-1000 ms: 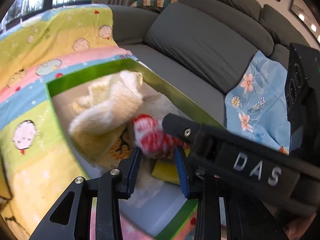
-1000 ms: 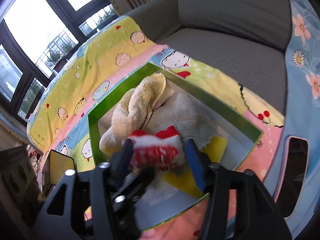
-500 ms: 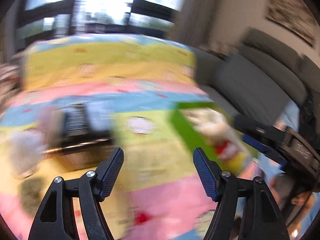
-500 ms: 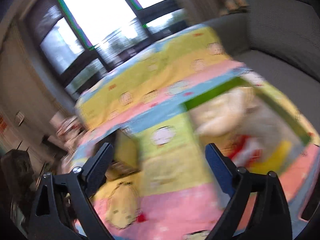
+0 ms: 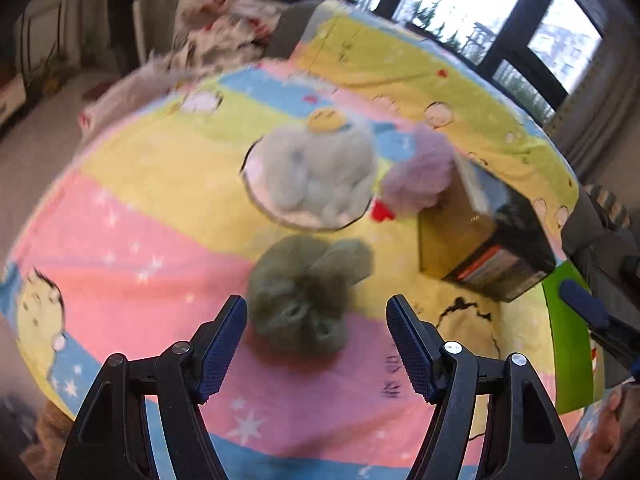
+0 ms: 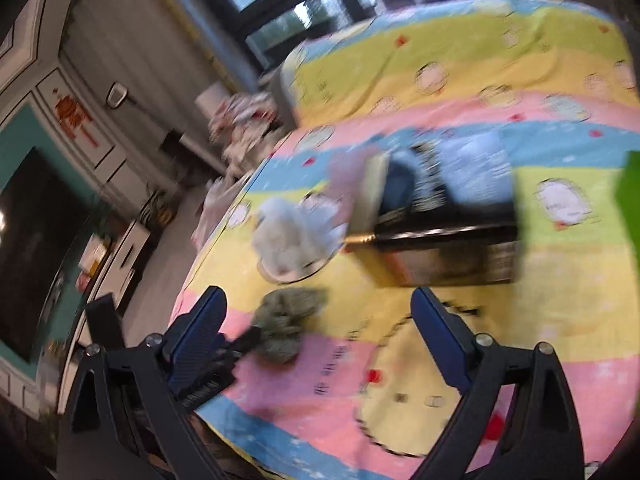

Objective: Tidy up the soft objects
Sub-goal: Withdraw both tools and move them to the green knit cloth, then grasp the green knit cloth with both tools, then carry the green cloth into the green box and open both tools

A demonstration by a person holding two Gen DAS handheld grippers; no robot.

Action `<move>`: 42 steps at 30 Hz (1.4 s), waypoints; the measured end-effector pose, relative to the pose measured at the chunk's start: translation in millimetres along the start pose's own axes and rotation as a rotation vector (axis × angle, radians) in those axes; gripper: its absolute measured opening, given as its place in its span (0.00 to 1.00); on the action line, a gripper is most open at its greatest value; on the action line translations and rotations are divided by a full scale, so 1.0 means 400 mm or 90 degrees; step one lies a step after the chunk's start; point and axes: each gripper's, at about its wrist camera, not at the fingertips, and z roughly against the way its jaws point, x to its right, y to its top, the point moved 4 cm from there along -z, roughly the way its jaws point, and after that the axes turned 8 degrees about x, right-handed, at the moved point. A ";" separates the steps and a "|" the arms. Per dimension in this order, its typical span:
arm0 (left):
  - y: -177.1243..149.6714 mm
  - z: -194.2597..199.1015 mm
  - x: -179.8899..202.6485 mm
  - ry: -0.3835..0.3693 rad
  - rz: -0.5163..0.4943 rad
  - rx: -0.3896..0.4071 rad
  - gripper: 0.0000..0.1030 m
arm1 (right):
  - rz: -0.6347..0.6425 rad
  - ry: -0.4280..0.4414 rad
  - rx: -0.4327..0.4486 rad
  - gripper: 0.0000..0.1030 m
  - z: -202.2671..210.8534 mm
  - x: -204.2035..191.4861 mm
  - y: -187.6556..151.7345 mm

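Left gripper [image 5: 316, 332]: jaws spread wide, nothing between the pads. It is lined up on the grey-green scrunched cloth [image 5: 306, 290], which lies just ahead of the fingertips, so a straight push forward would bracket it.

Right gripper [image 6: 320, 338]: also wide open and empty, over the near edge of the striped cartoon blanket [image 6: 400, 360]. In its view the cloth [image 6: 286, 326] sits near the left finger rather than centred, so I judge the left tool to be the one making this pick.

The cloth is bunched into a lump with no clear long axis. One fold sticks out toward the far right in the left wrist view.

Beyond it is a round dish [image 5: 256, 196] heaped with pale fluffy material [image 5: 316, 176]. A lilac fluffy piece [image 5: 420, 172] is just beside it, and a dark box [image 5: 480, 240] stands to the right. A green bin edge [image 5: 564, 340] shows at the far right, likely the drop point.
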 end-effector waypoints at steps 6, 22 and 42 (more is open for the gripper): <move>0.002 -0.025 -0.034 0.011 0.025 -0.005 0.71 | 0.028 -0.003 -0.099 0.78 -0.175 -0.077 -0.055; -0.027 -0.085 -0.036 -0.034 0.025 -0.041 0.33 | 0.034 0.008 -0.223 0.24 -0.375 -0.067 -0.159; -0.014 0.123 0.198 -0.178 -0.117 0.058 0.20 | 0.014 0.055 -0.059 0.16 -0.068 -0.074 -0.063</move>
